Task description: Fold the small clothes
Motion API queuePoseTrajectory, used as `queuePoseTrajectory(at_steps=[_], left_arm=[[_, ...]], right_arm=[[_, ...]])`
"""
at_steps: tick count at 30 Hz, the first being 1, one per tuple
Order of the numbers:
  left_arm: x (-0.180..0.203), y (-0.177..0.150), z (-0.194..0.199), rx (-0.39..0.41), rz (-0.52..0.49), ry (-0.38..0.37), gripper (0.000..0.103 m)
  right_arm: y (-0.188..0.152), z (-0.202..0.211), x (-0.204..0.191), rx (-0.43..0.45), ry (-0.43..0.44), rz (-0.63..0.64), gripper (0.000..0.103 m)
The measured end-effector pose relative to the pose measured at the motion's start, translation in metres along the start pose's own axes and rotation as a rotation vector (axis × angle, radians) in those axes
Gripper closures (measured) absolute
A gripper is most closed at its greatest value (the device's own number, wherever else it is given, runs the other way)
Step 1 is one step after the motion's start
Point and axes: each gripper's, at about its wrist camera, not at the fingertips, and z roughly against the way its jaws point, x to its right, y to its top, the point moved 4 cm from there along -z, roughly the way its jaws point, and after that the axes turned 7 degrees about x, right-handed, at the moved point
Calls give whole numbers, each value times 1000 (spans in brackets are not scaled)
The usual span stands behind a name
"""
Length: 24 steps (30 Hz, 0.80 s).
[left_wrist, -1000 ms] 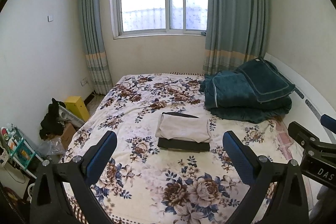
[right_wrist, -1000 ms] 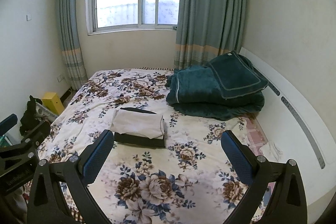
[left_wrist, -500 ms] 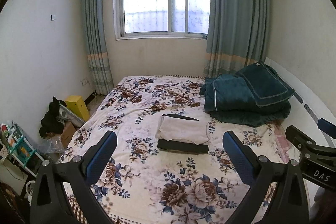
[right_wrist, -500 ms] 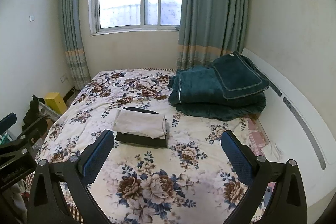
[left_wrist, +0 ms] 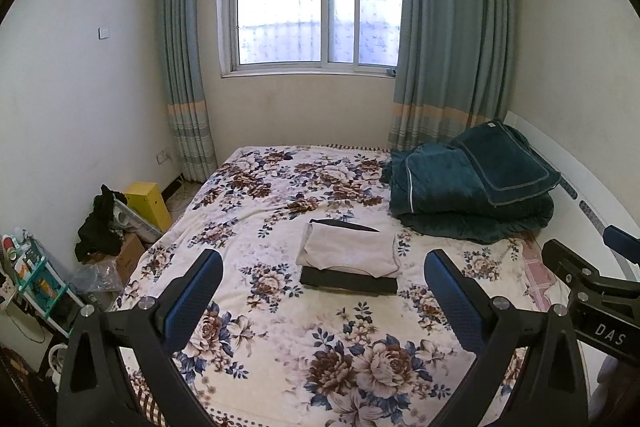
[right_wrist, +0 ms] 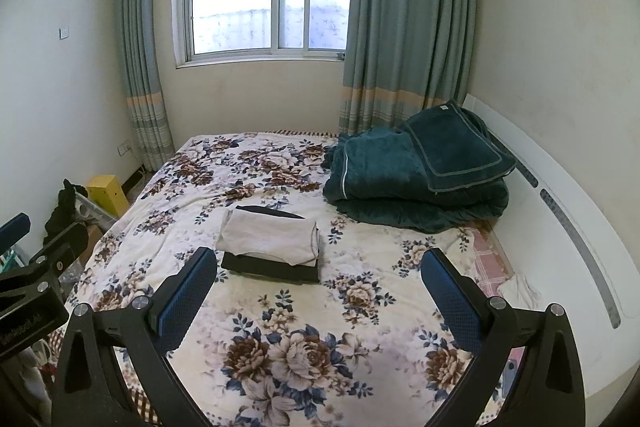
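Both cameras have tilted up a little since a second ago, so the window (left_wrist: 318,7) sits lower in view; nothing on the bed (left_wrist: 280,347) has shifted. Each hand-held gripper hangs above the near edge of the bed, empty, jaws wide: the left hand-held gripper (left_wrist: 322,299) and the right hand-held gripper (right_wrist: 318,295).

Folded clothes lie near the middle of the bed: a pale garment (left_wrist: 350,249) stacked on a black garment (left_wrist: 348,281).

Only the left view shows the shelf (left_wrist: 32,275) of small items at the left edge, and the right tool's body at its right edge. Only the right view shows a white cloth (right_wrist: 520,289) between the bed's right edge and the headboard (right_wrist: 560,187), and the left tool at its left edge.

A green quilt (left_wrist: 468,195) is piled in the far right corner of the floral bedspread. Beside the bed's left edge stand a yellow box (left_wrist: 148,199) and dark clothes (left_wrist: 100,223). Curtains (left_wrist: 452,27) flank the window.
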Motion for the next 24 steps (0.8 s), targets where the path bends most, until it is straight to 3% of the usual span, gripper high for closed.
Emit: queuePoseTrajectory(at_steps=[24], left_arm=[[0,1,2,3,9,-4,0]], right_arm=[[5,-3,-4,6,8,7,0]])
